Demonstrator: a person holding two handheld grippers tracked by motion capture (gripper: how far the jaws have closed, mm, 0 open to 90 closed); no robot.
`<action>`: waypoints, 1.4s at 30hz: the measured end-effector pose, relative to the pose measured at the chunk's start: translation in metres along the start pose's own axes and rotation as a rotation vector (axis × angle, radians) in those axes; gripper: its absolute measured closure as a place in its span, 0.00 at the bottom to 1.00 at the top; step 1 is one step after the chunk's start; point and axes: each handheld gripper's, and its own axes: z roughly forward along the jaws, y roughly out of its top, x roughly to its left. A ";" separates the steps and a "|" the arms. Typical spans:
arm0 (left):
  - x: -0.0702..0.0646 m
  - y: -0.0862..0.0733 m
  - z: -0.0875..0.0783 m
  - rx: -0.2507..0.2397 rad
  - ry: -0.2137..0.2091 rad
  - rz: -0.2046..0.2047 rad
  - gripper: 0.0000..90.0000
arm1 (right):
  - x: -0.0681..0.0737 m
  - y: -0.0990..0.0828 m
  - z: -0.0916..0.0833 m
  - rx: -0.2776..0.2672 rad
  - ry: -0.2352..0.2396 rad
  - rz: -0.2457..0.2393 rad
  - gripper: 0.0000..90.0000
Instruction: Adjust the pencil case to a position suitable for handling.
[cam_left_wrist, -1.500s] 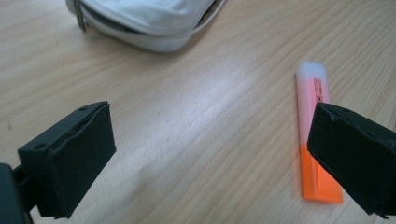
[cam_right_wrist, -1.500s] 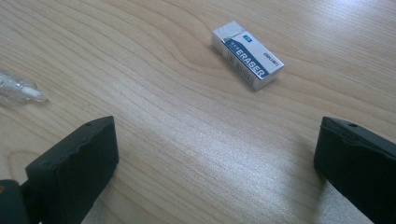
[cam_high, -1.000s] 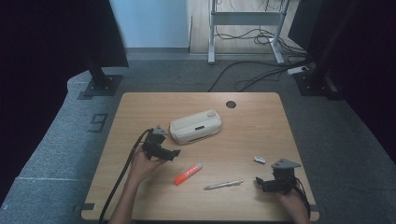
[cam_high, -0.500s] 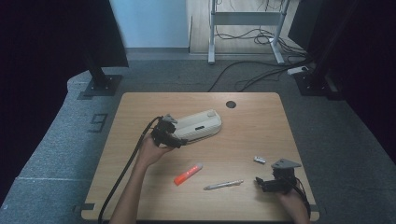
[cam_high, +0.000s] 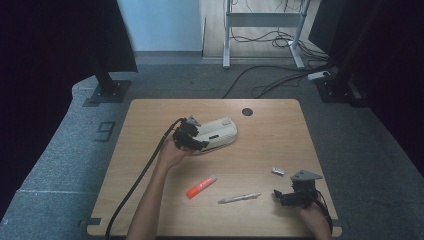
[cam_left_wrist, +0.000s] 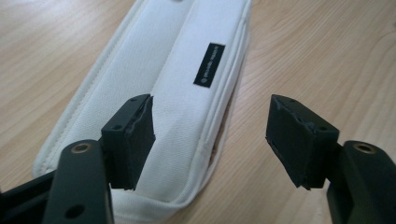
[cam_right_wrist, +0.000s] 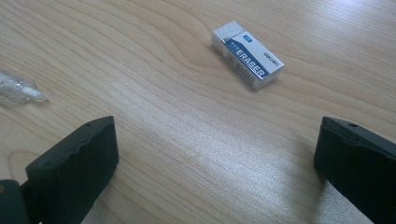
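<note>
The wooden worktop (cam_high: 150, 150) carries one white fabric pencil case (cam_high: 220, 134), lying a little behind its middle, toward the far edge. Since a second ago the left claw (cam_high: 200, 142) has travelled from the open wood nearer the front edge up to the case's left end, where it now sits. Its jaws have just been closing; in the left gripper view they are partly spread, one pad over the white cloth and the other over bare wood beside the case's edge, so the near end of the pencil case (cam_left_wrist: 187, 70) lies between them without being pinched. The right claw (cam_high: 282, 196) has kept its place near the front right corner, jaws spread wide over bare wood, holding nothing.

One orange marker (cam_high: 201, 186) lies between the case and the front edge, and one clear pen (cam_high: 239, 198) lies to its right, near the right claw. In the right gripper view the pen (cam_right_wrist: 18, 91) is cut off at the picture's left edge, so just its capped tip shows. One white and blue eraser (cam_right_wrist: 247, 54) lies ahead of the right claw's jaws, small and hard to make out from above. The print on the case's small black label (cam_left_wrist: 209, 64) is too fine to read.
</note>
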 end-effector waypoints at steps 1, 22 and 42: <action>0.001 -0.001 0.003 0.006 0.004 0.000 0.37 | 0.000 0.000 0.000 0.000 0.000 0.000 0.00; 0.000 -0.017 0.034 0.032 0.053 0.019 0.46 | 0.000 0.000 0.000 -0.001 0.000 -0.001 0.00; -0.002 -0.033 0.026 0.015 0.037 -0.005 0.60 | 0.000 0.000 0.000 0.002 0.000 0.005 0.00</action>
